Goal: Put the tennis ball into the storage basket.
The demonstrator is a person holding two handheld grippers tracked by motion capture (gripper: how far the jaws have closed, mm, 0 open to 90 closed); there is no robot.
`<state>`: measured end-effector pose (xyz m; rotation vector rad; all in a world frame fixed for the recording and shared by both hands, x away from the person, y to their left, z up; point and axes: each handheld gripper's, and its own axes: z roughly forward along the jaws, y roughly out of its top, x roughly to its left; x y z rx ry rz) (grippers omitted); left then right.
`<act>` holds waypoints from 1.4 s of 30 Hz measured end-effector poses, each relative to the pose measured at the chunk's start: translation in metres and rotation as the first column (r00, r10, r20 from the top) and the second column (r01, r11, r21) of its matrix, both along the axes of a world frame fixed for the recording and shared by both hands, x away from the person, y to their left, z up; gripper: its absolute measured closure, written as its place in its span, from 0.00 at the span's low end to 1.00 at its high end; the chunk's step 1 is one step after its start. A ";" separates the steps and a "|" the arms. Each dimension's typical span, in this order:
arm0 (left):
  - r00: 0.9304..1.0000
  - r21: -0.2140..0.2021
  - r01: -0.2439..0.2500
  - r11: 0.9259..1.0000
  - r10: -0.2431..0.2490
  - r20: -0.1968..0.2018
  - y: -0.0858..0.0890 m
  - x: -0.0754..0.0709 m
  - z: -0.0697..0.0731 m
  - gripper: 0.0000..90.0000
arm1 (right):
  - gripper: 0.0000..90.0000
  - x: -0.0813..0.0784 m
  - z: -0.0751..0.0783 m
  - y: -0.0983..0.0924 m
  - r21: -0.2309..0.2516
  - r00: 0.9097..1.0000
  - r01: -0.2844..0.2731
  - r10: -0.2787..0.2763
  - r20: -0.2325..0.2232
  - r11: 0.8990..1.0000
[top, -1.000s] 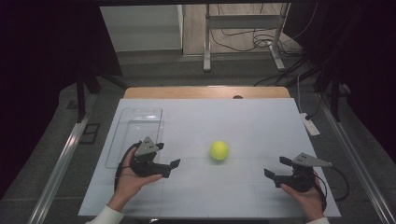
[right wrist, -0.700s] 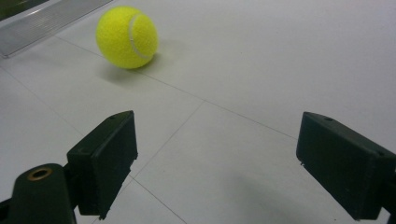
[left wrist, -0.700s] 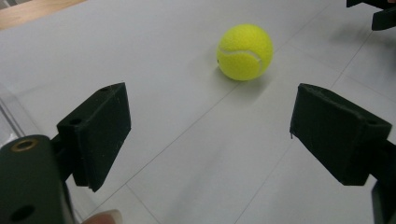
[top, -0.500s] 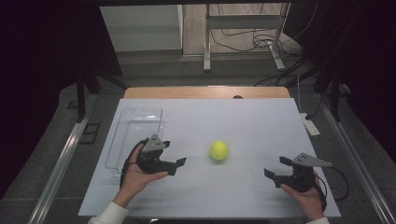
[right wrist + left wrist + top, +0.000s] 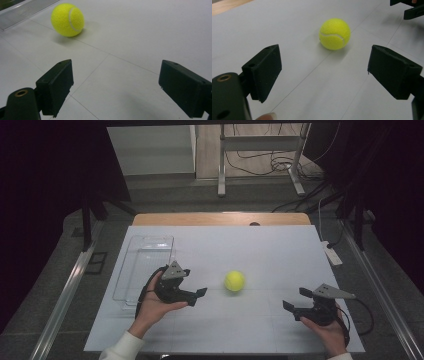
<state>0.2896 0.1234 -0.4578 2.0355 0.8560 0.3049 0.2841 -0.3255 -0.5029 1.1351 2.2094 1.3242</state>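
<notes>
Nearest, at 7 o'clock on the white bench (image 5: 260, 250), sits the left gripper (image 5: 199, 296), held in a hand (image 5: 152, 307), released, jaws spread wide with nothing between them, aimed toward 3 o'clock. Seen along its own jaws, left gripper (image 5: 323, 72) gapes at the ball with bare bench between the pads. At 4 o'clock rests the right gripper (image 5: 295, 302), likewise released, jaws apart and empty, pointing toward 9 o'clock; from its own camera, right gripper (image 5: 115, 85) frames bare bench, with the ball off at 11 o'clock. Farther in, near the centre, lies the yellow tennis ball (image 5: 234, 281), resting on the bench, between the two grippers, close to the left one yet touching neither. Beyond the left hand, at 9 o'clock, stands a clear plastic tray (image 5: 145, 265), just beside that gripper.
</notes>
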 end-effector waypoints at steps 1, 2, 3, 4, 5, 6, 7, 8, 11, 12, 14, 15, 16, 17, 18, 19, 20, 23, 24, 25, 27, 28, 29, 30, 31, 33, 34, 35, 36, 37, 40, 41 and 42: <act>1.000 0.001 0.003 1.000 -0.003 0.001 -0.002 0.001 0.000 0.14 | 0.14 0.000 0.000 0.000 0.001 1.000 0.000 0.000 -0.001 1.000; 1.000 0.003 0.007 1.000 -0.007 -0.001 -0.003 0.002 0.000 0.14 | 0.14 0.000 0.000 0.000 0.001 1.000 -0.001 0.001 -0.001 1.000; 1.000 0.005 0.009 1.000 -0.009 -0.003 -0.004 0.002 0.000 0.14 | 0.14 0.000 0.000 0.000 0.001 1.000 -0.001 0.001 -0.002 1.000; 1.000 0.007 0.011 1.000 -0.011 -0.004 -0.005 0.003 -0.001 0.14 | 0.14 0.000 0.000 0.000 0.001 1.000 0.000 0.000 -0.002 1.000; 1.000 0.009 0.013 1.000 -0.013 -0.007 -0.007 0.003 -0.001 0.14 | 0.14 0.000 0.000 0.000 0.001 1.000 -0.001 0.001 -0.002 1.000; 1.000 0.011 0.016 1.000 -0.016 -0.006 -0.007 0.004 -0.001 0.14 | 0.14 0.000 0.000 0.000 0.001 1.000 -0.001 0.001 -0.002 1.000; 1.000 0.013 0.018 1.000 -0.018 -0.007 -0.008 0.004 -0.002 0.14 | 0.14 0.000 0.000 0.000 0.000 1.000 -0.001 0.001 -0.002 1.000; 1.000 0.014 0.020 1.000 -0.019 -0.007 -0.010 0.005 -0.002 0.14 | 0.14 0.000 0.000 0.000 -0.001 1.000 -0.001 0.001 -0.003 1.000; 1.000 0.015 0.025 1.000 -0.025 -0.007 -0.012 0.006 -0.001 0.14 | 0.14 0.000 -0.001 0.000 -0.003 1.000 -0.002 0.002 -0.003 1.000; 1.000 0.013 0.027 1.000 -0.026 -0.007 -0.013 0.006 -0.001 0.14 | 0.14 0.000 -0.001 0.000 -0.003 1.000 -0.002 0.002 -0.003 1.000; 1.000 0.012 0.027 1.000 -0.027 -0.008 -0.014 0.007 -0.001 0.14 | 0.14 0.000 -0.001 0.000 -0.003 1.000 -0.002 0.002 -0.003 1.000; 1.000 0.012 0.029 1.000 -0.029 -0.009 -0.015 0.008 -0.001 0.14 | 0.14 0.000 -0.001 0.000 -0.003 1.000 -0.002 0.002 -0.003 1.000; 1.000 0.013 0.029 0.999 -0.029 -0.009 -0.016 0.008 -0.001 0.14 | 0.14 0.000 -0.001 0.000 -0.004 1.000 -0.002 0.002 -0.003 1.000; 0.999 0.014 0.031 0.999 -0.031 -0.009 -0.017 0.009 -0.001 0.14 | 0.14 0.000 -0.001 0.000 -0.005 1.000 -0.002 0.002 -0.003 1.000; 0.999 0.013 0.031 0.999 -0.031 -0.010 -0.018 0.009 -0.001 0.14 | 0.14 0.000 -0.001 0.000 -0.005 1.000 -0.002 0.002 -0.003 1.000; 0.999 0.015 0.034 0.999 -0.034 -0.010 -0.018 0.010 0.000 0.14 | 0.14 0.000 -0.001 0.000 -0.005 1.000 -0.003 0.002 -0.003 1.000; 0.999 0.016 0.036 0.999 -0.036 -0.010 -0.020 0.011 -0.001 0.14 | 0.14 0.000 -0.001 0.000 -0.006 1.000 -0.002 0.002 -0.003 1.000; 0.999 0.019 0.041 0.999 -0.041 -0.014 -0.022 0.012 -0.001 0.14 | 0.14 0.000 -0.001 0.000 -0.006 1.000 -0.002 0.002 -0.003 1.000; 0.999 0.020 0.042 0.999 -0.041 -0.015 -0.023 0.013 -0.001 0.14 | 0.14 0.000 -0.001 0.000 -0.006 1.000 -0.002 0.002 -0.003 1.000; 0.999 0.020 0.044 0.999 -0.044 -0.015 -0.023 0.013 -0.001 0.14 | 0.14 0.000 -0.001 0.000 -0.007 1.000 -0.002 0.002 -0.003 1.000; 0.999 0.021 0.046 0.999 -0.046 -0.015 -0.025 0.014 -0.001 0.14 | 0.14 0.000 -0.001 0.000 -0.007 1.000 -0.003 0.003 -0.002 1.000; 0.999 0.021 0.047 0.999 -0.047 -0.015 -0.025 0.014 -0.001 0.14 | 0.14 0.000 -0.001 0.000 -0.010 1.000 -0.003 0.003 -0.003 1.000; 0.999 0.020 0.048 0.999 -0.048 -0.016 -0.026 0.014 -0.001 0.14 | 0.14 0.000 -0.001 0.000 -0.010 1.000 -0.004 0.004 -0.003 1.000; 0.999 0.022 0.050 0.998 -0.050 -0.017 -0.027 0.015 0.000 0.14 | 0.14 0.000 -0.001 0.000 -0.008 1.000 -0.004 0.004 -0.003 1.000; 0.999 0.022 0.050 0.998 -0.050 -0.017 -0.027 0.015 0.000 0.14 | 0.14 0.000 -0.001 0.000 -0.008 1.000 -0.004 0.004 -0.003 1.000; 0.998 0.021 0.055 0.998 -0.054 -0.019 -0.029 0.016 0.000 0.14 | 0.14 0.001 -0.001 0.000 -0.008 1.000 -0.003 0.003 -0.003 1.000; 0.998 0.020 0.055 0.998 -0.054 -0.019 -0.030 0.016 0.000 0.14 | 0.14 0.001 -0.001 0.000 -0.008 1.000 -0.004 0.004 -0.003 1.000; 0.998 0.022 0.057 0.998 -0.057 -0.019 -0.031 0.017 0.000 0.14 | 0.14 0.001 -0.001 0.000 -0.008 1.000 -0.004 0.004 -0.003 1.000; 0.998 0.022 0.058 0.998 -0.057 -0.019 -0.032 0.017 0.000 0.14 | 0.14 0.001 -0.001 0.000 -0.009 1.000 -0.004 0.004 -0.003 1.000; 0.998 0.022 0.061 0.998 -0.061 -0.020 -0.033 0.018 0.000 0.14 | 0.14 0.001 -0.001 0.000 -0.009 1.000 -0.004 0.004 -0.003 1.000; 0.998 0.023 0.064 0.998 -0.063 -0.023 -0.035 0.019 0.000 0.13 | 0.14 0.001 -0.001 0.000 -0.009 1.000 -0.004 0.004 -0.003 1.000; 0.998 0.024 0.065 0.998 -0.065 -0.024 -0.036 0.020 -0.001 0.13 | 0.14 0.001 -0.001 0.000 -0.009 1.000 -0.004 0.004 -0.004 1.000; 0.997 0.026 0.067 0.997 -0.066 -0.025 -0.036 0.020 -0.001 0.13 | 0.14 0.001 -0.001 0.000 -0.010 1.000 -0.004 0.004 -0.004 1.000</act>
